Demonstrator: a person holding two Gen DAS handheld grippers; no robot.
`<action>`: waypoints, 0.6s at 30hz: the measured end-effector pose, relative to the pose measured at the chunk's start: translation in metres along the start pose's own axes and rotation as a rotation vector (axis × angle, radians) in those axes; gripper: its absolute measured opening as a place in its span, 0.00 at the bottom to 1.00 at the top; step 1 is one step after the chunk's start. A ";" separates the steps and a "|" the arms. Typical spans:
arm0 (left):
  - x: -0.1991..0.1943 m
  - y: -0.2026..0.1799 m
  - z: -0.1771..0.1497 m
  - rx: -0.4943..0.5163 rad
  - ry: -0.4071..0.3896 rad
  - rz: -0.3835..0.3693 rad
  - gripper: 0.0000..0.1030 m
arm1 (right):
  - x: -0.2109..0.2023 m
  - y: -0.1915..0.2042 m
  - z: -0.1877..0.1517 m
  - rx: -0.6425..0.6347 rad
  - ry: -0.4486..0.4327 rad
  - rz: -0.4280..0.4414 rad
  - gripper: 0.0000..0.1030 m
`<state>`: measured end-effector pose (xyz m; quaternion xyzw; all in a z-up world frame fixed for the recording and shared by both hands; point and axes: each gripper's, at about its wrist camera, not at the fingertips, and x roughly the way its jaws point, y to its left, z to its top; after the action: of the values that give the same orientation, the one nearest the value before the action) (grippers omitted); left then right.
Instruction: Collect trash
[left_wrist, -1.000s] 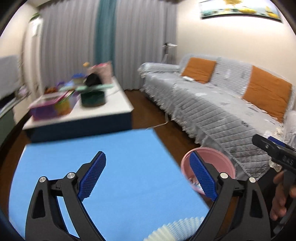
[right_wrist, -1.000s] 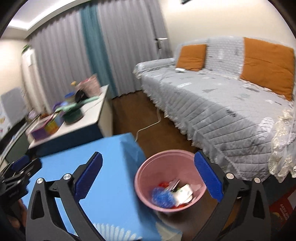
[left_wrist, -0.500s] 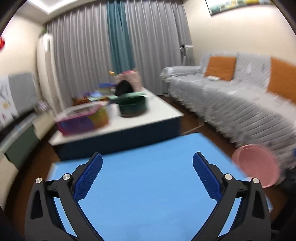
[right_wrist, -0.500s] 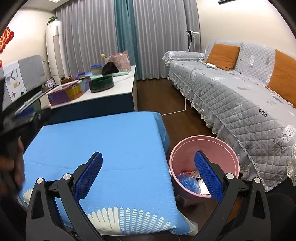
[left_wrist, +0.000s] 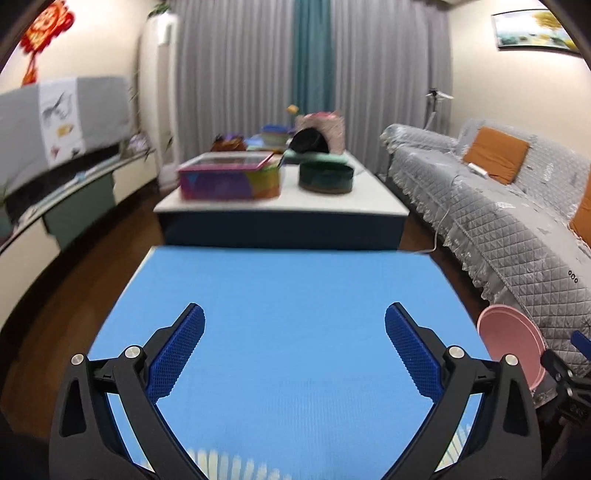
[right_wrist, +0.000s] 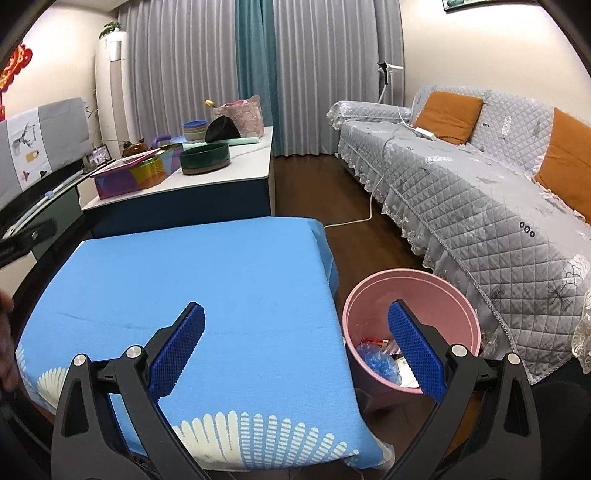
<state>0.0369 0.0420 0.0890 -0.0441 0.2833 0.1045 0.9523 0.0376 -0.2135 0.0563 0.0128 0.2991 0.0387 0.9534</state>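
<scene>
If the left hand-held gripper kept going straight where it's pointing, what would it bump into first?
Probably the blue tablecloth: the left hand-held gripper is open and empty, angled down at bare cloth, with nothing between. Depth is hard to judge.

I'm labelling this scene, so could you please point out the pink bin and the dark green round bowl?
Pink bin (right_wrist: 461, 295), right wrist view, far inner wall.
Dark green round bowl (right_wrist: 205, 159), right wrist view, outer side wall.

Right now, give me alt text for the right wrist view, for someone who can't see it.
The open right gripper hangs empty above a blue cloth-covered table. On the floor beside it, a pink bin holds wrappers and a blue bag. A grey quilted sofa runs along the right, and a cluttered white coffee table sits behind.
</scene>
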 end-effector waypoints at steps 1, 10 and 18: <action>-0.005 0.002 -0.007 -0.009 0.012 0.011 0.92 | -0.001 0.001 -0.001 -0.001 0.001 -0.001 0.95; -0.036 -0.003 -0.049 -0.030 0.032 0.012 0.92 | -0.013 0.021 -0.007 -0.050 -0.020 0.023 0.95; -0.020 -0.004 -0.072 -0.022 0.112 -0.012 0.92 | -0.014 0.031 -0.011 -0.065 -0.008 0.024 0.95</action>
<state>-0.0165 0.0245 0.0394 -0.0624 0.3349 0.0992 0.9349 0.0181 -0.1835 0.0571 -0.0145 0.2937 0.0595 0.9539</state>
